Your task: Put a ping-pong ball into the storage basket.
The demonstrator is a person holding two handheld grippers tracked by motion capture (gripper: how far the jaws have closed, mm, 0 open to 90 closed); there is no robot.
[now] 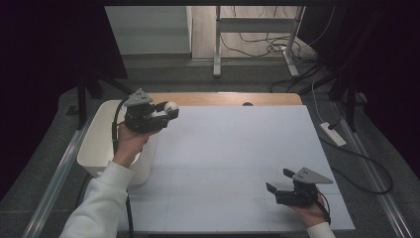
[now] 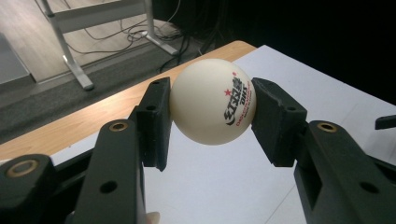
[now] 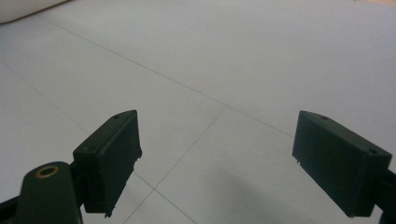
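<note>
A white table-tennis ball [image 2: 213,101] with red and black print sits clamped between the two black jaws of my left gripper [image 2: 211,122]. In the high view that left gripper [image 1: 168,112] is held up at the table's far left corner with the ball [image 1: 171,106] at its tip. My right gripper [image 1: 280,182] rests low near the front right of the white table top [image 1: 233,148], pointing left. Its jaws stand wide apart in the right gripper view, where the right gripper [image 3: 217,158] has only bare table between them.
A white tub [image 1: 101,141] stands off the table's left edge, under my left forearm. A wooden strip [image 1: 223,98] runs along the table's far edge. Beyond it are grey floor, a metal desk frame [image 1: 257,29] and cables. A power strip [image 1: 333,134] lies on the floor at right.
</note>
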